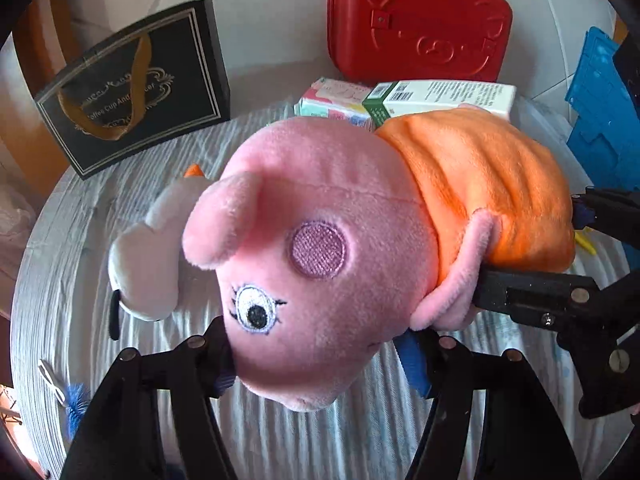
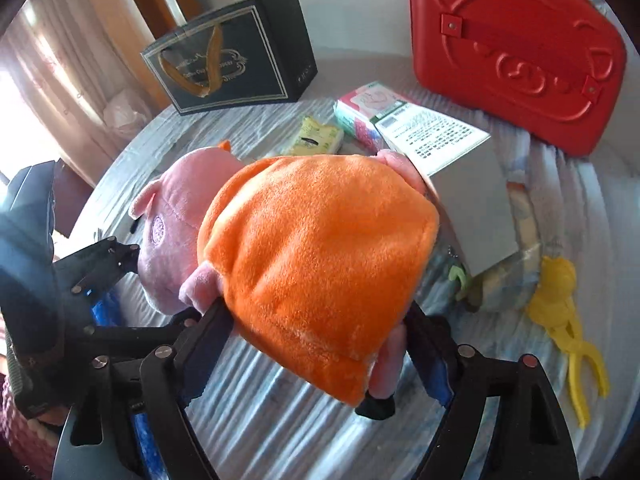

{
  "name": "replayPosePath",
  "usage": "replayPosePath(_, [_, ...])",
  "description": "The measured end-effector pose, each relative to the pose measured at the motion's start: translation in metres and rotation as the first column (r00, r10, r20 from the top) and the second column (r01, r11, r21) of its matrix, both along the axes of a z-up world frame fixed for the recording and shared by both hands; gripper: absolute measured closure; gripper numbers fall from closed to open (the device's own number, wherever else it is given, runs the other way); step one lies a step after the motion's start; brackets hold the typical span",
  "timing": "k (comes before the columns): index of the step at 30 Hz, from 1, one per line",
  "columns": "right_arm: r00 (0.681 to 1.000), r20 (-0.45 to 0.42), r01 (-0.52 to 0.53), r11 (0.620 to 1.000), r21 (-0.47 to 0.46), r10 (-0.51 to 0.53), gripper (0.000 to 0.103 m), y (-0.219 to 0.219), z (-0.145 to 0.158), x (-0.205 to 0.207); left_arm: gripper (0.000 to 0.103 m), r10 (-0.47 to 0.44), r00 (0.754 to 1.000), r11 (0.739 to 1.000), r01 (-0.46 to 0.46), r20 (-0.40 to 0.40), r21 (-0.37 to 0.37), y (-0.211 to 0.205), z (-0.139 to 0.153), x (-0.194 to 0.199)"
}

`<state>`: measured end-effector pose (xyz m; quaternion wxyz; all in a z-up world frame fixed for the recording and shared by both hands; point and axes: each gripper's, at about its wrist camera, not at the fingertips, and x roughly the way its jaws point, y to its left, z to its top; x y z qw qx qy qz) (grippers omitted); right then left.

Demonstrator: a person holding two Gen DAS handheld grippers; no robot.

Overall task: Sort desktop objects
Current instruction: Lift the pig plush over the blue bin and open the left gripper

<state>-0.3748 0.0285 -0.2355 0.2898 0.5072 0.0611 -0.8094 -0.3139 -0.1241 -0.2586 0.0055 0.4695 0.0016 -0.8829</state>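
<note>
Two claws are holding the pig toy over the worktop.

The left claw (image 1: pixel 320 364) is squeezing the pig (image 1: pixel 320 248) at its pink head, w/ a finger on each side. The right claw (image 2: pixel 316 328) is squeezing the orange dress end, so both claws are clamped on the pig. It's big & floppy, so prob. one claw alone would let it sag; two ends held are keeping it level. The pig is looking lifted a bit above the striped cloth (image 1: pixel 72 264), near the middle. Behind it are a white box (image 1: pixel 444 98), a tissue pack (image 1: pixel 332 102), a red case (image 1: pixel 416 20) & a black bag (image 1: pixel 136 92). I think the pig is going to a sorting spot next.
</note>
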Motion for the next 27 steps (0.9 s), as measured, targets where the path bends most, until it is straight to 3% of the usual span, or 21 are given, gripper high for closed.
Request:
replayPosePath(8, [0.985,-0.169,0.038,0.998,-0.051,-0.046,0.020,0.029,0.085,0.046,0.039,-0.047,0.986,0.998,0.042,-0.157,-0.035,0.026,0.088,0.030])
replayPosePath(15, [0.935,-0.307,0.154,0.983,-0.103,-0.179,0.020,0.094,0.159,0.098,0.039,-0.143,0.950,0.990,0.139,-0.276,-0.035,0.090,0.158,0.051])
replayPosePath(21, [0.853,-0.399,0.305,0.942,-0.139,-0.335,0.019,0.178,0.215,0.141,0.039,-0.284,0.885,0.957,0.282,-0.368,-0.060,0.179,0.210,0.065])
replayPosePath(27, [0.748,-0.468,0.454,0.878,-0.155,-0.470,0.019,0.269,0.254,0.189,0.039,-0.431,0.797,0.890,0.452,-0.422,-0.056,0.279,0.243,0.081])
